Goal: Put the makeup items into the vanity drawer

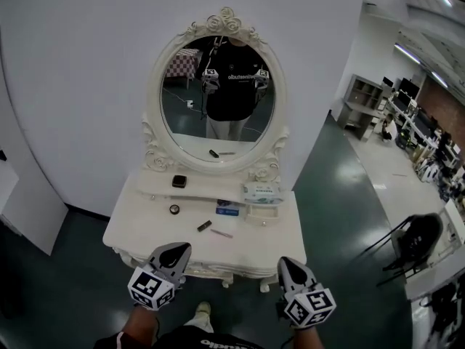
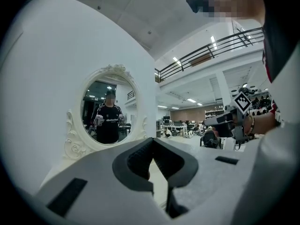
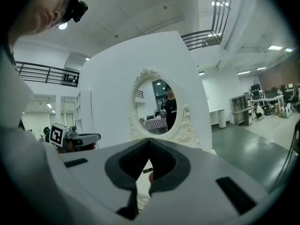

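Note:
A white vanity table (image 1: 138, 233) stands against the wall with an oval mirror (image 1: 218, 93). On its top lie a dark lipstick (image 1: 204, 225), a thin pencil (image 1: 221, 233) and a small round pot (image 1: 174, 209). A square compact (image 1: 179, 181) sits on the raised shelf. My left gripper (image 1: 179, 248) and right gripper (image 1: 285, 262) hover side by side over the table's front edge, both shut and empty. In the left gripper view the left gripper (image 2: 151, 142) has its jaws meeting at the tips, and the right gripper (image 3: 149, 142) looks the same in the right gripper view.
A blue box (image 1: 227, 208) and a pack of wipes (image 1: 261, 192) lie at the back right of the table top, beside a small white tray (image 1: 262, 212). A black chair (image 1: 418, 238) stands on the green floor to the right. The white wall is close behind.

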`<state>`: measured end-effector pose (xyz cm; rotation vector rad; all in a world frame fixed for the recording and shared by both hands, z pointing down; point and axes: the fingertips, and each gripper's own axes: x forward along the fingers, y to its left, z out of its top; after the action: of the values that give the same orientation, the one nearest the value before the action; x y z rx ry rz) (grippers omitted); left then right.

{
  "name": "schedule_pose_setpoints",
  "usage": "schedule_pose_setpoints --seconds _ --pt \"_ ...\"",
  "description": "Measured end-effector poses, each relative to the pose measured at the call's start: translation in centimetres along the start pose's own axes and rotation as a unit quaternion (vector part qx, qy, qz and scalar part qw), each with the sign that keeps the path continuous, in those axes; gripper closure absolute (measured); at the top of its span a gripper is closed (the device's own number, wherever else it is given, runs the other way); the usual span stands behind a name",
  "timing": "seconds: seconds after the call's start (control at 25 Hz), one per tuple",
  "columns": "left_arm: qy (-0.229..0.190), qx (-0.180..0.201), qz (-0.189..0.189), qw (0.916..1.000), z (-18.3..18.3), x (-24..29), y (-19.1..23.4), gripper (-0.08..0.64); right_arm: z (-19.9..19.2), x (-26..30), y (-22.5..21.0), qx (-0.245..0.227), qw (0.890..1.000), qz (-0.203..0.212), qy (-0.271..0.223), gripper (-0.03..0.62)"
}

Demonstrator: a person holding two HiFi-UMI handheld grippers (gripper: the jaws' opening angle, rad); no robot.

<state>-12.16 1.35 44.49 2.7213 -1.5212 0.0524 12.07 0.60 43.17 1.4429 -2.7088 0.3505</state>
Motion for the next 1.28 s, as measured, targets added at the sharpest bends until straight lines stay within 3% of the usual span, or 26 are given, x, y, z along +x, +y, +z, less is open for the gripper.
schedule_pose_setpoints --seconds 0.28,0.72,1.04,1.28 --pt "0.02 0.043 -0.013 0.9988 0.6 5.5 4.5 0.558 3.1 5.9 -1.5 -0.003 1.0 -0.013 -0.011 0.589" --pt "0.024 0.046 -0.054 0.9972 -0.2 10.3 9.9 0.558 3.9 12.2 -2.0 -0.001 0.999 -0.035 -0.009 0.589" --pt "0.034 0.052 -0.076 0.9952 -0.7 13.4 10.1 0.557 3.6 13.5 -3.2 0.005 0.999 -0.046 0.001 0.589" --pt "0.029 0.044 -0.072 0.996 -1.2 14.7 10.2 0.557 3.6 15.0 -4.2 0.007 0.999 -0.032 -0.001 0.589"
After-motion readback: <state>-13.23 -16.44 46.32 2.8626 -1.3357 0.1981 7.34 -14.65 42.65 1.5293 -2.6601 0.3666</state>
